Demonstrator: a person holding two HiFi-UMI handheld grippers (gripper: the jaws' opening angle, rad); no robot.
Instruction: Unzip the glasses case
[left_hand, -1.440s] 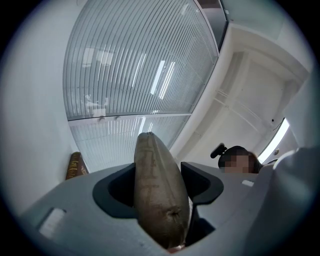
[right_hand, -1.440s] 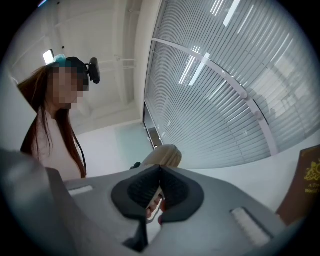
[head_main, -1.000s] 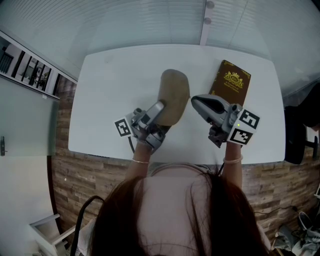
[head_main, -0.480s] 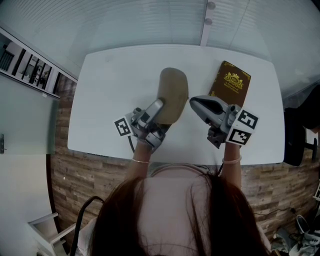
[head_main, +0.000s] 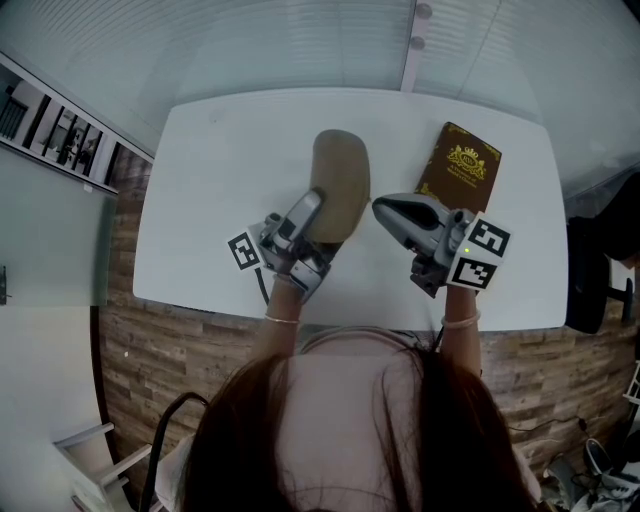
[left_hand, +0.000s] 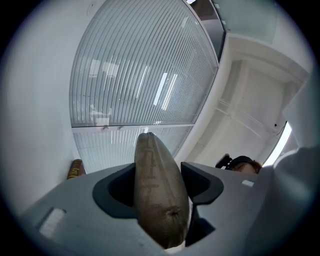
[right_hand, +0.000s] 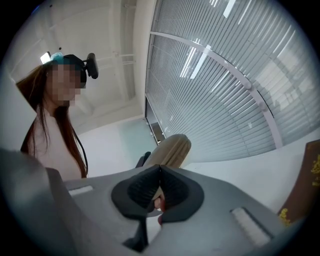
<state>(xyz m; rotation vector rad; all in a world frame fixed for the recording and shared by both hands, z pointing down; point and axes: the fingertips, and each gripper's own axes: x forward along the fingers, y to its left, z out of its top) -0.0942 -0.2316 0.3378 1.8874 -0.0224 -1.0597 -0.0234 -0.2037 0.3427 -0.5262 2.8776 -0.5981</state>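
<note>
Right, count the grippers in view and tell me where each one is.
2. The left gripper is over the table's near middle, gripping the glasses case. The right gripper is just right of the case, before the book, fingers together. None hidden.

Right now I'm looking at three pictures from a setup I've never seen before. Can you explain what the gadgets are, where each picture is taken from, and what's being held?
There is no robot here. A person holds a hand-operated two-jaw gripper in each hand. The top-down picture comes from a camera on the person's head. The other two come from cameras riding on each gripper, looking along its jaws. On the white table lies a brown book with a gold emblem. The left gripper clamps a tan glasses case and holds it tilted upward. The right gripper has its jaws closed close beside the case. Something small and reddish shows at its pads, too small to name.
</note>
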